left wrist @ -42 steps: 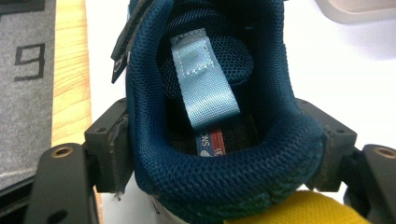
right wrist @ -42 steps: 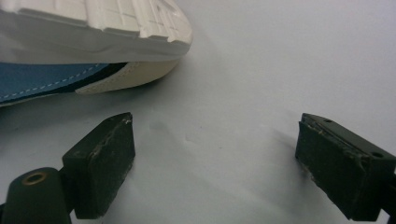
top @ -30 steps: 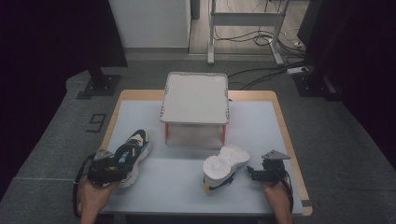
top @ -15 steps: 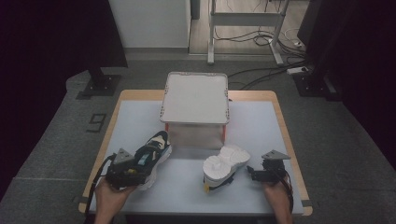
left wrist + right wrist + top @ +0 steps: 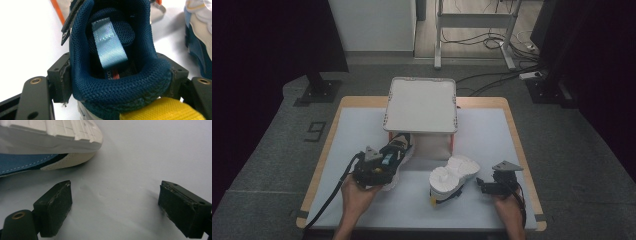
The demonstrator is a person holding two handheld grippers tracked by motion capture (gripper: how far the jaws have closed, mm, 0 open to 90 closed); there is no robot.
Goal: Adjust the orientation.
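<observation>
Two shoes, two claws, one box, one desk (image 5: 362,130). Left claw (image 5: 384,167) clamped on the heel of the first shoe (image 5: 394,152), its pads (image 5: 60,80) pressing the blue collar from both sides; toe tucked at the open front of the box (image 5: 421,105). Second shoe (image 5: 452,177) lying on its side, white sole showing, near the desk's front. Right claw (image 5: 484,187) spread wide, holding nothing, just beside that sole (image 5: 50,132).
</observation>
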